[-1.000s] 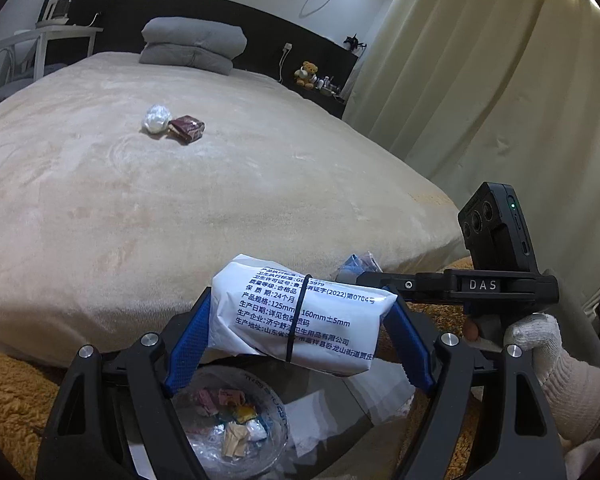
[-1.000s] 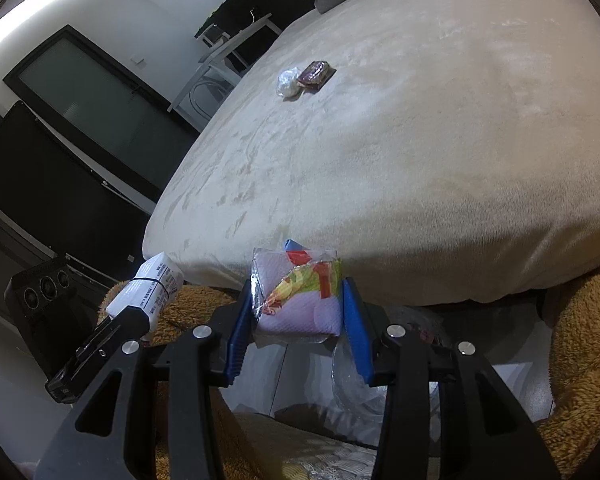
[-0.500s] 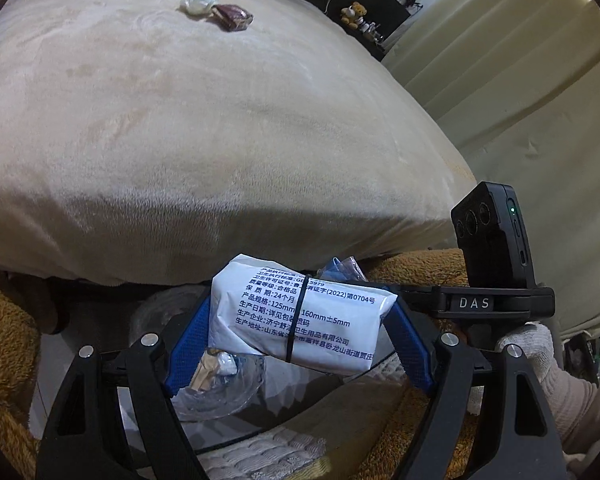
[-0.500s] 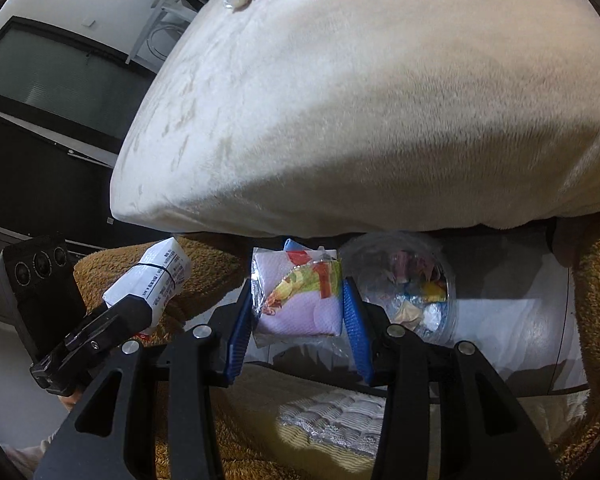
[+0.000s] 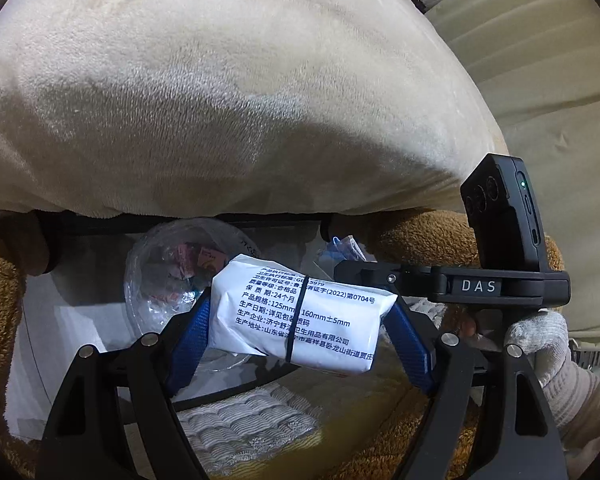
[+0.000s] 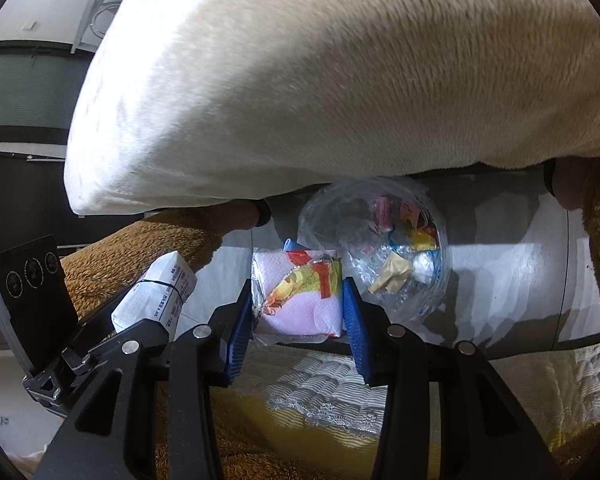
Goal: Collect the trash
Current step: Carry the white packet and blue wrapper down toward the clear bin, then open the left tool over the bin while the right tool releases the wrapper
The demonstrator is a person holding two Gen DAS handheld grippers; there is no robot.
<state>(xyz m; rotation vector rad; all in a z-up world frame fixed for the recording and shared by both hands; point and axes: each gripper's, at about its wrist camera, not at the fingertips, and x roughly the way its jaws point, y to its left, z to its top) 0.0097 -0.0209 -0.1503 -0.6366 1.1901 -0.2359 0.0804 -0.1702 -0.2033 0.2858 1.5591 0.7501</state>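
My left gripper (image 5: 300,320) is shut on a white tissue pack (image 5: 300,316) with blue print and a black band. The pack also shows in the right wrist view (image 6: 156,296). My right gripper (image 6: 298,300) is shut on a pink packet (image 6: 300,296) with a red and yellow wrapper. A trash bin lined with a clear bag (image 6: 374,248), holding several wrappers, stands on the floor just beyond and right of the right gripper. In the left wrist view the bin (image 5: 172,264) is behind and left of the tissue pack.
The cream bed cover (image 5: 220,100) overhangs above the bin. Brown fuzzy fabric (image 6: 140,240) flanks both sides. A white quilted mat (image 6: 332,396) lies below the grippers. The right gripper's camera block (image 5: 504,216) is at the right in the left wrist view.
Both grippers have dropped from bed height and tilted down toward the floor. The bin has risen into view and come closer. The trash left on the bed has gone out of view.
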